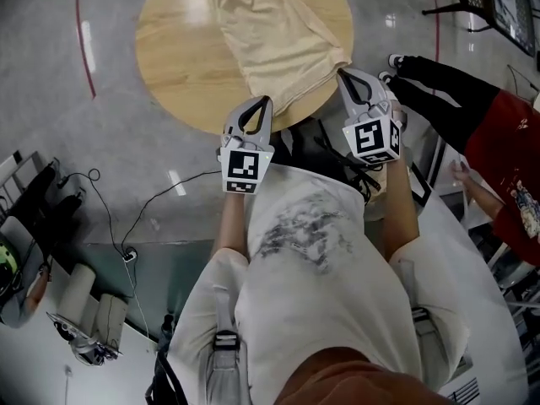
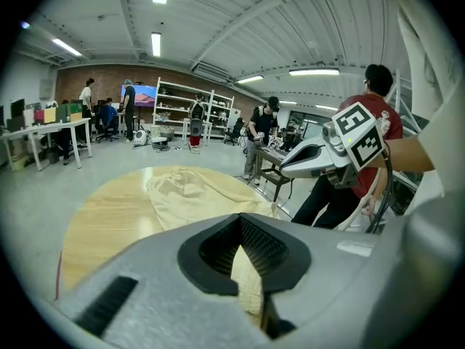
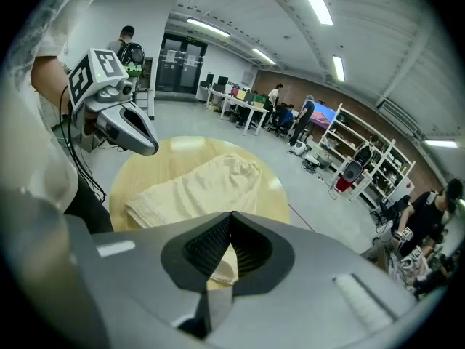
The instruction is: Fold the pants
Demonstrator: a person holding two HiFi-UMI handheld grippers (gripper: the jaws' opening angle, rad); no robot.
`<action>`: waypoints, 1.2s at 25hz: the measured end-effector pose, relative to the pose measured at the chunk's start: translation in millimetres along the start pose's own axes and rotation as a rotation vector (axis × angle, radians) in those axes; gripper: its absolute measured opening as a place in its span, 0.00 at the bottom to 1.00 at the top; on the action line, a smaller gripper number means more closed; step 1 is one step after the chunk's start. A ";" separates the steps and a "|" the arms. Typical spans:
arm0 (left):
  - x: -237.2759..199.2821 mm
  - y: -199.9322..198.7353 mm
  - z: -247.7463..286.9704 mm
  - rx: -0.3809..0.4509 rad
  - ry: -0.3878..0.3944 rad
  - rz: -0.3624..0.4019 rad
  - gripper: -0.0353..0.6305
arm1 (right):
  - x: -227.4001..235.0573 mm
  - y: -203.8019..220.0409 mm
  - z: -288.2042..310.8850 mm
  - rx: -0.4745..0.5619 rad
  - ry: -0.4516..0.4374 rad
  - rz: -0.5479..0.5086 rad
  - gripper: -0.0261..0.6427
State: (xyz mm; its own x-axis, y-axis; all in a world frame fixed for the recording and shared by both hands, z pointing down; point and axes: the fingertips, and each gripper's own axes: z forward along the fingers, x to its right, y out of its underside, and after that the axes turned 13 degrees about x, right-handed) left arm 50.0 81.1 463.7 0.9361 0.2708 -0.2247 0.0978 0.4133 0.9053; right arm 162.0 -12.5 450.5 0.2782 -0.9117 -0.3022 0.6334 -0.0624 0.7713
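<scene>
The pale yellow cloth pants point(image 1: 278, 40) lie spread on the round light wooden surface point(image 1: 177, 49). One end reaches far across it, and the other, a thick hemmed edge, runs slantwise along the rim nearest the person.

The left gripper point(image 1: 268, 99) has its jaws closed tip to tip with nothing between them. In the head view its tip sits just beside the left corner of that near edge. The right gripper point(image 1: 341, 72) is likewise closed and empty, with its tip just beside the right corner, so the hemmed edge lies between the two tips.

Neither touches the cloth — the right gripper view shows the left gripper's tip in the air above the corner, with bare wood beneath it. The left gripper view shows the right gripper's tip clear above the cloth's edge in the same way.

In each gripper's own view a strip of yellow cloth shows through the hollow behind the meeting tips — lying on the surface beyond, not pinched. Both grippers point down at a slant toward the surface.

A bystander in a red top and black trousers point(image 1: 506, 154) is at the right, on the grey floor point(image 1: 51, 99).
</scene>
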 end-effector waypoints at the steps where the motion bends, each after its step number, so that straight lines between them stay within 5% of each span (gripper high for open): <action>1: 0.7 3.4 1.1 -0.004 -0.011 -0.002 0.06 | -0.2 2.3 1.3 0.004 -0.011 -0.005 0.05; 14: 2.8 36.2 14.8 -0.049 -0.113 -0.005 0.07 | -1.1 32.0 17.3 0.020 -0.143 -0.084 0.05; 30: 6.7 73.1 23.4 -0.114 -0.119 0.006 0.18 | -10.1 63.2 39.3 0.006 -0.243 -0.145 0.13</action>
State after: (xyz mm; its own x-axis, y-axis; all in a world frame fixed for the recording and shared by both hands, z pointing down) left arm 71.4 92.7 536.9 0.9707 0.1714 -0.1686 0.0591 0.5097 0.8583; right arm 170.8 -23.2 524.3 0.0029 -0.9637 -0.2669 0.6496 -0.2011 0.7331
